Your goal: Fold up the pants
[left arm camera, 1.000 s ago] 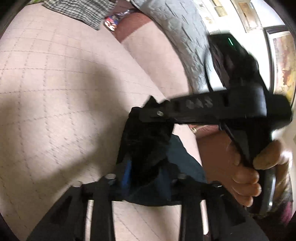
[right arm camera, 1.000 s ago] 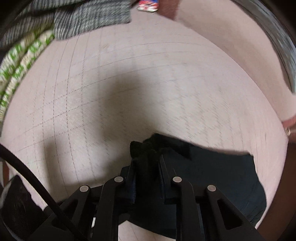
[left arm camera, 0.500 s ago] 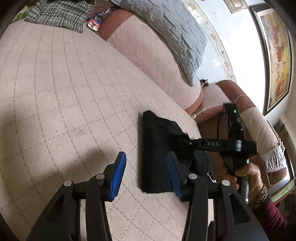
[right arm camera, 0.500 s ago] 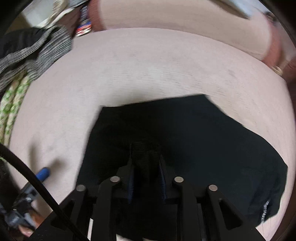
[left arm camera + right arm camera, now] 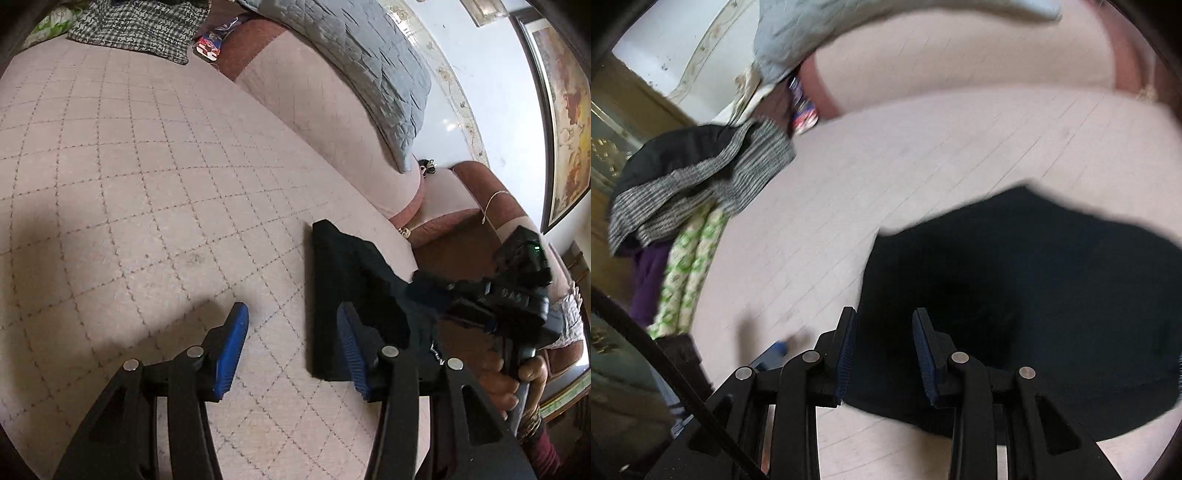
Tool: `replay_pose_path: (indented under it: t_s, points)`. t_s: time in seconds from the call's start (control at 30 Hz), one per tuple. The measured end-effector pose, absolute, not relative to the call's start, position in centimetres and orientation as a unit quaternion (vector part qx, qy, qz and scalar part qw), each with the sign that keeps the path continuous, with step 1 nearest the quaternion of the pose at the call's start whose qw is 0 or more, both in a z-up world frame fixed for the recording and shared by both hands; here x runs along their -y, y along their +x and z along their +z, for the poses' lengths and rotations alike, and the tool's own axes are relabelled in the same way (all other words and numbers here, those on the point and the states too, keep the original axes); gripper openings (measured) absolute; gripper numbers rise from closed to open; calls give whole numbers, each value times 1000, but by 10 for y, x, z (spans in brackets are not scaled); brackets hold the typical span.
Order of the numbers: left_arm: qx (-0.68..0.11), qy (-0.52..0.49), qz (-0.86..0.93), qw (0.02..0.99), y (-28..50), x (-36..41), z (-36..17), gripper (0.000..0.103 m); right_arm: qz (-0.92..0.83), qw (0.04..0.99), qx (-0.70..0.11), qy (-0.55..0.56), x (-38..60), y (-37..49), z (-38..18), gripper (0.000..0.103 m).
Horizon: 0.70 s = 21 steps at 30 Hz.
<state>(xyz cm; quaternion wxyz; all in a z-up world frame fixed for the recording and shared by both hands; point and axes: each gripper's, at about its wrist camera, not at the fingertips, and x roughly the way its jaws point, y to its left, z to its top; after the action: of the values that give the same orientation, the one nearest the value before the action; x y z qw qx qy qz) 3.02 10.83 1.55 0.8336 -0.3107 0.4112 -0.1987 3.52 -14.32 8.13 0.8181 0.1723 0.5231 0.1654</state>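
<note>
Folded black pants (image 5: pixel 347 295) — flat rectangle (soft), quilted pink cushion (image 5: pixel 147 184), both claws agape

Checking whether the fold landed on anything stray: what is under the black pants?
The folded black pants lie flat on the pink quilted sofa cover, which shows all around them. Whatever lies directly beneath is covered by the fabric and cannot be seen.

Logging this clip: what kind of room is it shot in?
Most likely a home living room: a pink quilted sofa seat with reddish trim, a grey quilted blanket draped over its backrest, and a framed painting on the wall.
</note>
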Motion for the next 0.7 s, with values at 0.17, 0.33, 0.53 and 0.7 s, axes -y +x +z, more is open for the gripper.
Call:
replay_pose_path:
  t_s: [0.17, 0.33, 0.53, 0.7]
  points:
    - [-408, -290, -200, 842, 25, -103, 21, 56, 32, 825, -547, 137, 177, 34, 36, 32]
    - [-418, -278, -200, 841, 23, -95, 19, 58, -61, 853, -491, 169, 235, -15, 42, 45]
    - [-426, -226, -178, 858, 14, -78, 14, 60, -75, 858, -454, 228, 277, -84, 45, 45]
    - [-399, -157, -168, 888, -1, -54, 21, 62, -86, 870, -431, 224, 286, -122, 37, 45]
